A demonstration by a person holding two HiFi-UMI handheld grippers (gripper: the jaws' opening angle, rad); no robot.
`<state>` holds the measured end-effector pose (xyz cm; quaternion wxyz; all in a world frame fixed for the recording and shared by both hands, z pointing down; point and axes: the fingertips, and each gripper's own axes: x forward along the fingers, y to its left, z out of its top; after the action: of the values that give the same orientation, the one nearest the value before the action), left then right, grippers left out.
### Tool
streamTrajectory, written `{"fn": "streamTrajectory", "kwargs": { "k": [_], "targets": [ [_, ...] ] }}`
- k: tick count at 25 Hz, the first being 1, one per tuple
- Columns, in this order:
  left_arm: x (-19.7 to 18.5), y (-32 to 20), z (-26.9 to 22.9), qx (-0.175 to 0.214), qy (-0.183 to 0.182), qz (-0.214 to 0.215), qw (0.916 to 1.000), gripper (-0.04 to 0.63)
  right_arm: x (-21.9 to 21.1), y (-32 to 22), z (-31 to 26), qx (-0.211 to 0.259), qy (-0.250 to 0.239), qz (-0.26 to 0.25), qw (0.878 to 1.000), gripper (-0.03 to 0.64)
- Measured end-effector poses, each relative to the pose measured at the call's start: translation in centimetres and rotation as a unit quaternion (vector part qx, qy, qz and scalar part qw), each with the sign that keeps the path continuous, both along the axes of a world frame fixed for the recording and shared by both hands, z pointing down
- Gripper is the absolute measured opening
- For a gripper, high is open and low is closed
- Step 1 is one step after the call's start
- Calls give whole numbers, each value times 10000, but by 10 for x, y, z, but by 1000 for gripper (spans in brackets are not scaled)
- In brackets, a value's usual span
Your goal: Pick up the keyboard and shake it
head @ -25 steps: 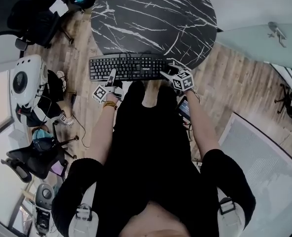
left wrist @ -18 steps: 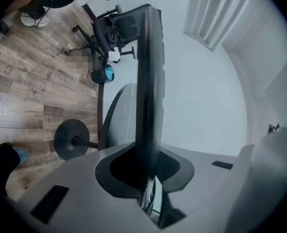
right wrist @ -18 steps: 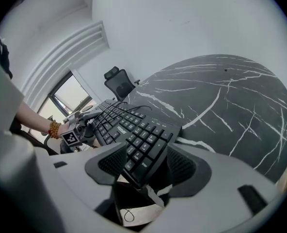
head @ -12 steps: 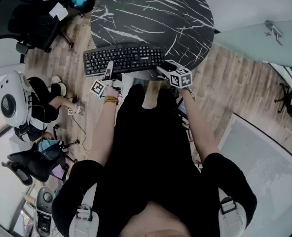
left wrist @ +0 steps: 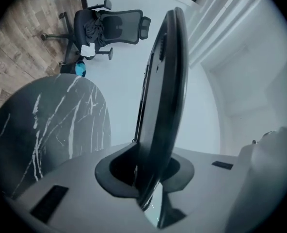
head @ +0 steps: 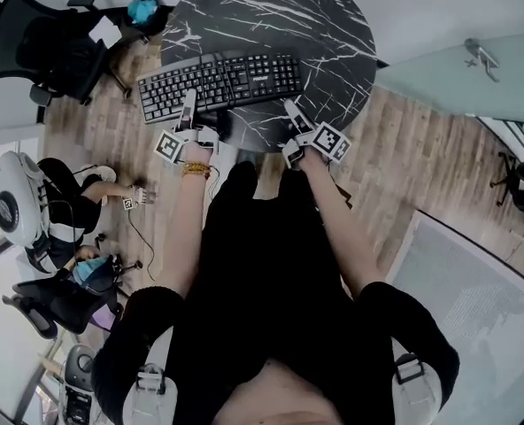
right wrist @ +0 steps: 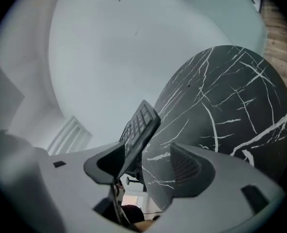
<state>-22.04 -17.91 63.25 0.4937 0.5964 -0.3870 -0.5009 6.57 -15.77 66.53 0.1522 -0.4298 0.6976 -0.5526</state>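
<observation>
Both forearms are stretched forward from the black-clad body in the head view, the left nearly straight and the right angled inward. The left gripper (head: 188, 104) and the right gripper (head: 293, 118) are thereby set at the near long edge of the keyboard (head: 218, 82). The keyboard is held keys-up over the near rim of the round black marbled table (head: 280, 16), and its left end reaches past the rim over the wooden floor (head: 421, 149). The grips are not settled by the head view but by the gripper views. In the left gripper view the keyboard is seen edge-on and clamped between the two closed-in jaws. A strip of pale wall is seen there between it and the table top (so it is lifted clear), and an office chair (left wrist: 109, 28) is shown beyond. In the right gripper view the jaws, which have just been opening, are spread wide. The keyboard's end is laid against one jaw only, and the other pad is parted from it by a gap through which the table is seen, so nothing is clamped there.
</observation>
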Motion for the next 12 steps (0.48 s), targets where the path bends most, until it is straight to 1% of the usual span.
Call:
{"fn": "streamTrajectory", "kwargs": {
  "k": [3,6,8,12],
  "targets": [
    [13,-11,-21,228,3,170,9996,74,3,-11,-10,62,-539,477,9974,268],
    [30,-20,-39,426,-87,403,9982,74,4,-29,-25,308,-1114,821,9899,268],
    [40,-25,-46,444,-83,545,9975,74,1,-39,-32,477,-1519,903,9831,268],
    [63,-28,-52,374,-73,774,9963,75,4,-51,-49,767,-1884,1067,9733,267]
  ]
}}
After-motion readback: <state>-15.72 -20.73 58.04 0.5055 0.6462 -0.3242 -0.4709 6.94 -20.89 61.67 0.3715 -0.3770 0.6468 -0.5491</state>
